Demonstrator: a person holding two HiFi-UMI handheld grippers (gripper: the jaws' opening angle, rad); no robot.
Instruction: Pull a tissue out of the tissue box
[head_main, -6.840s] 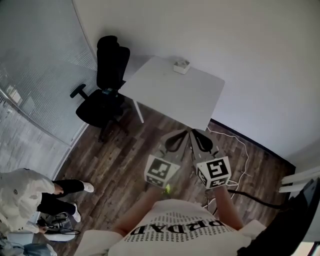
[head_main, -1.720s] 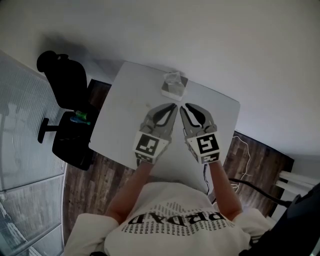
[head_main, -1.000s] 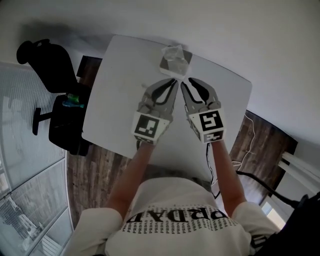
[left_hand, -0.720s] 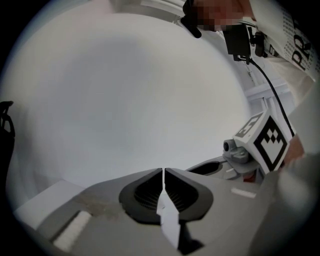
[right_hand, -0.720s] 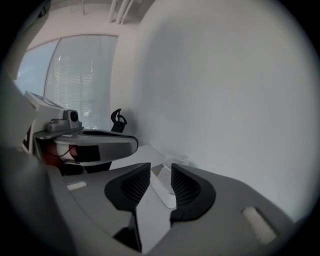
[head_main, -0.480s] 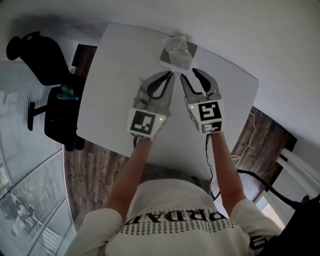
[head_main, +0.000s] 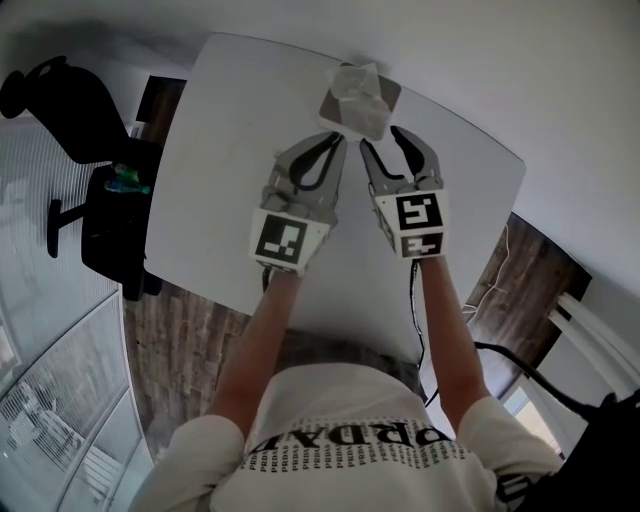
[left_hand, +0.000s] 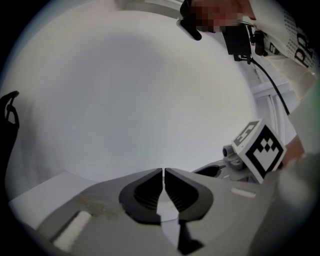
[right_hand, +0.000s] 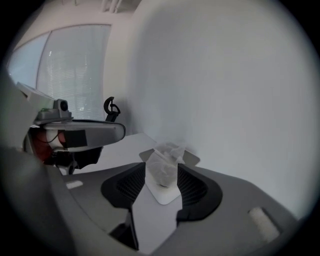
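- Head view: the tissue box (head_main: 362, 102) sits at the far edge of the white surface (head_main: 220, 150), with a crumpled tissue (head_main: 357, 80) sticking up from its top.
- My right gripper (head_main: 384, 142) hovers just short of the box. Its jaws have just been opening and stand wide apart, framing the tissue, with the pads not pressing on it.
- My left gripper (head_main: 338, 142) hangs just beside the right one, jaws closed together on nothing.
- A black office chair (head_main: 60, 100) stands off the surface's left side.

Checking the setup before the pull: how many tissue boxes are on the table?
1: the tissue box at the table's far edge, with a tissue sticking up. None looks hidden.
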